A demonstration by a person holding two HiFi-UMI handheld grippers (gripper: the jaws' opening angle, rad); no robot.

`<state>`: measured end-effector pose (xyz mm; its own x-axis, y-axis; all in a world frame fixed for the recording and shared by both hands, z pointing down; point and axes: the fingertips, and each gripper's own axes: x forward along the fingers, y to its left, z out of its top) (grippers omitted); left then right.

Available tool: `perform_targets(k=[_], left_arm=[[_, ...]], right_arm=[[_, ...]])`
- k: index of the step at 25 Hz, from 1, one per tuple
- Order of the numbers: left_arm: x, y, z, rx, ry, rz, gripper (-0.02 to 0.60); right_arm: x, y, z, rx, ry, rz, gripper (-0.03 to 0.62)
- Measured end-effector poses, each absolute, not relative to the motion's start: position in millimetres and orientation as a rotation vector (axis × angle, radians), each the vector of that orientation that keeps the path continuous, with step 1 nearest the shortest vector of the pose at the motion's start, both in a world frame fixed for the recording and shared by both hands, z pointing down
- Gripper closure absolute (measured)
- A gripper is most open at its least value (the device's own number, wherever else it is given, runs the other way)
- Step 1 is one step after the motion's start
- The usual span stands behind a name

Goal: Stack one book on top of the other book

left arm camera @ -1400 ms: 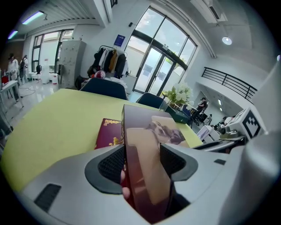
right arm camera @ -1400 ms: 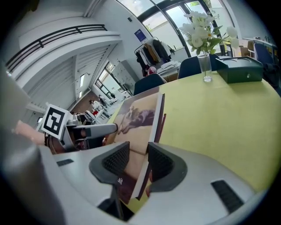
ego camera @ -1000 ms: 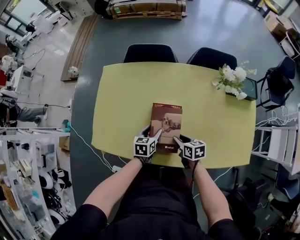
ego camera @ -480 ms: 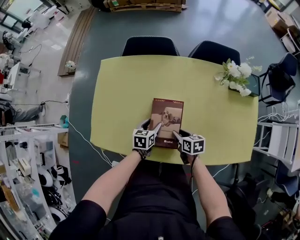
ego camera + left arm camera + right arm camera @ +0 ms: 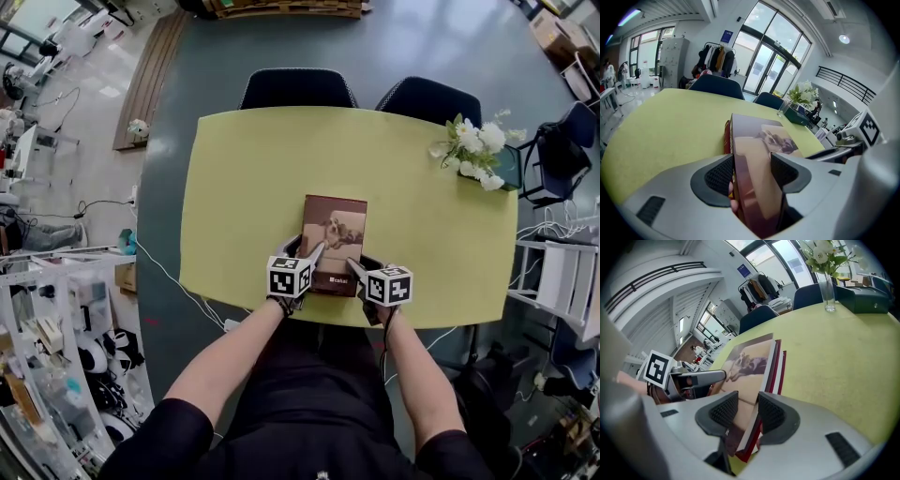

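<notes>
A brown-covered book (image 5: 335,236) lies on a red book near the front edge of the yellow table (image 5: 244,187). The red book shows only as an edge under it, in the left gripper view (image 5: 726,136) and the right gripper view (image 5: 781,366). My left gripper (image 5: 313,259) is shut on the brown book's (image 5: 757,150) near left corner, one pad on each side. My right gripper (image 5: 353,270) is shut on the brown book's (image 5: 750,364) near right corner in the same way. Each gripper shows in the other's view.
A glass vase of white flowers (image 5: 473,150) and a dark green box (image 5: 507,174) stand at the table's far right. Two dark chairs (image 5: 298,89) (image 5: 427,98) are tucked in at the far side. Shelves and cables crowd the floor to the left.
Both grippers have sunk a little toward the table with the brown book between them. Their grip on it looks the same.
</notes>
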<state>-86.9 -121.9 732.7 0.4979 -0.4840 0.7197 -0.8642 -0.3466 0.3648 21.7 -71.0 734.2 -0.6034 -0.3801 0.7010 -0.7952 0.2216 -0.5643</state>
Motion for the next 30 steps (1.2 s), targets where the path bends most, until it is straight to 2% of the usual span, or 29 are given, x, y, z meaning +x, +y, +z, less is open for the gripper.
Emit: perform_targets(k=[9,14,19,23,30], left_arm=[[-101.9,-123.9,712.6,2.044,-1.215,0.57,0.321],[-148.9,-119.6,686.2,2.043,-1.313,0.467,0.327],[-192.3,-119.9,628.0,2.117,-1.407,0.388,0.44],[-196.6,-121.5,566.2,2.209,-1.448,0.295,0.553],[-143.3,-109.2,448.4,2.47,-1.326,0.083,0.572]], right_arm=[[35.2,-73.5,726.7,1.124,-2.097,1.36,0.451],[92.1,-74.6,700.9,1.288,-2.071,1.276,0.454],[136.4,-90.9,620.4,1.442,-2.176,1.061,0.528],[131.6,-93.1,549.4,1.468,-2.277,0.893,0.559],[74.4,-82.0,435.1,1.415,-2.534,0.724,0.576]])
